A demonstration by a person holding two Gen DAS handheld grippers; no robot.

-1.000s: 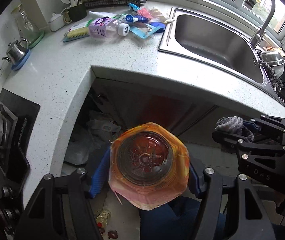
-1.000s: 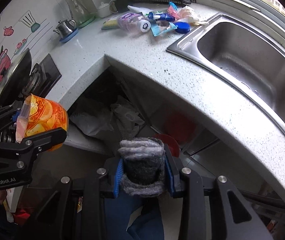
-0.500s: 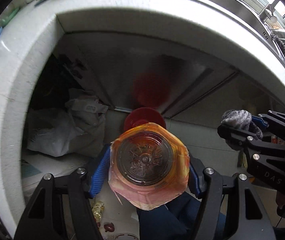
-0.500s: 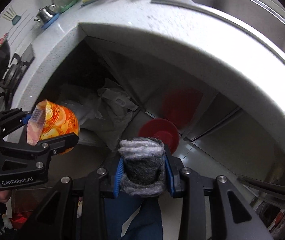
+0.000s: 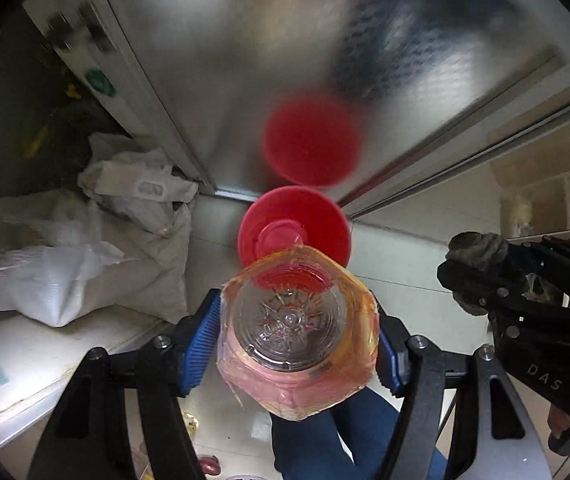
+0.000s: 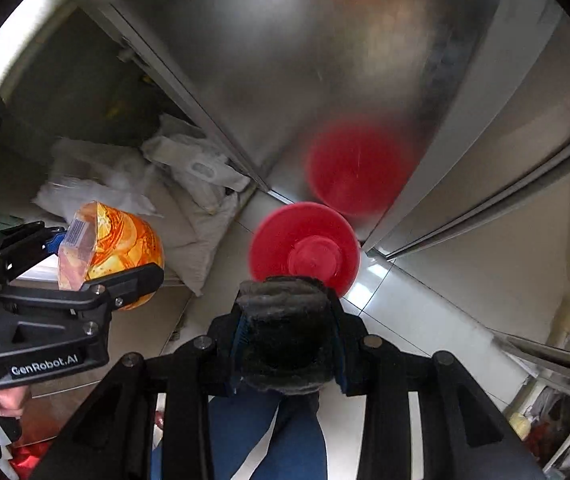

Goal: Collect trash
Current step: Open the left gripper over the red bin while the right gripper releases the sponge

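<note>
My left gripper (image 5: 299, 332) is shut on a clear plastic bottle with an orange label (image 5: 297, 328), its bottom facing the camera; it also shows in the right wrist view (image 6: 113, 252). My right gripper (image 6: 287, 340) is shut on a grey scrub pad (image 6: 287, 336), which also shows at the right of the left wrist view (image 5: 477, 248). A red bin (image 5: 295, 228) stands on the floor just beyond both grippers, against the metal cabinet door; it also shows in the right wrist view (image 6: 305, 248). The bottle hides the bin's near rim in the left wrist view.
A shiny metal cabinet door (image 5: 285, 60) rises behind the bin and mirrors it. White sacks and bags (image 5: 85, 256) lie in the open cupboard to the left. The person's blue-jeaned leg (image 6: 269, 436) is below the grippers. Pale floor tiles (image 6: 397, 308) lie to the right.
Both grippers have dropped from counter height to below the counter and moved closer to the red bin. The counter and sink have left the view. Both grips are unchanged.
</note>
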